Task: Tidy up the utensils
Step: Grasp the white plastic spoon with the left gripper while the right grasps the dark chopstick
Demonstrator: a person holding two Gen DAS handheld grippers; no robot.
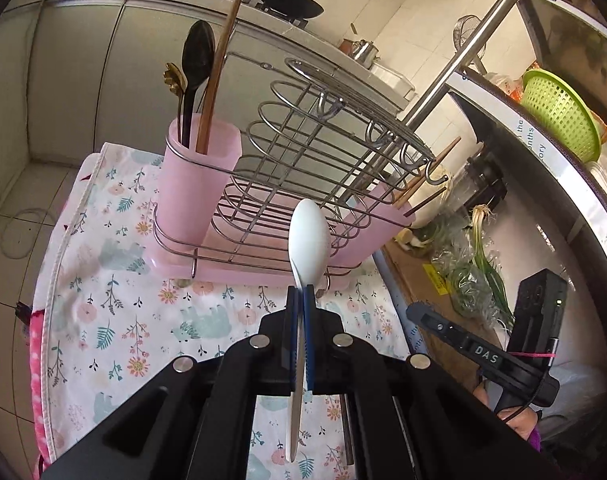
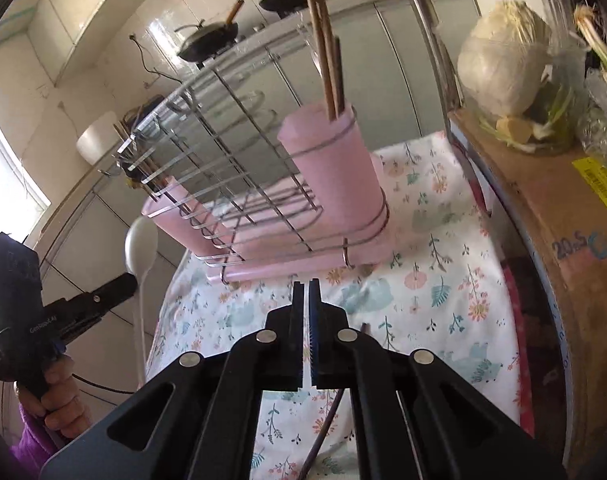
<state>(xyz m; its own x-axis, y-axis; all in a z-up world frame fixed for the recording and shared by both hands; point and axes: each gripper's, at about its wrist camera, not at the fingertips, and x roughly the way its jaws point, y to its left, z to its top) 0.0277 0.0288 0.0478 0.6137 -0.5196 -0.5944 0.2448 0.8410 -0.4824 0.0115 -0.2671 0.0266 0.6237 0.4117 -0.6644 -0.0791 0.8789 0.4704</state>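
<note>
Floral cloth [image 1: 115, 332] bears wire rack [image 1: 303, 168]; cardboard box [image 2: 563, 216] flanks it.

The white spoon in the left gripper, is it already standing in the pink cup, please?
No, the white spoon is clamped in the left gripper, held above the floral cloth, short of the pink cup.

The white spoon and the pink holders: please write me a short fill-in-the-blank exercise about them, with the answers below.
1. The left tongs are shut on a ____ spoon.
2. The right tongs hold ____.
3. The black spoon stands in a ____ cup.
4. The wire rack rests on a ____-patterned cloth.

Answers: white; nothing; pink; flower
</note>
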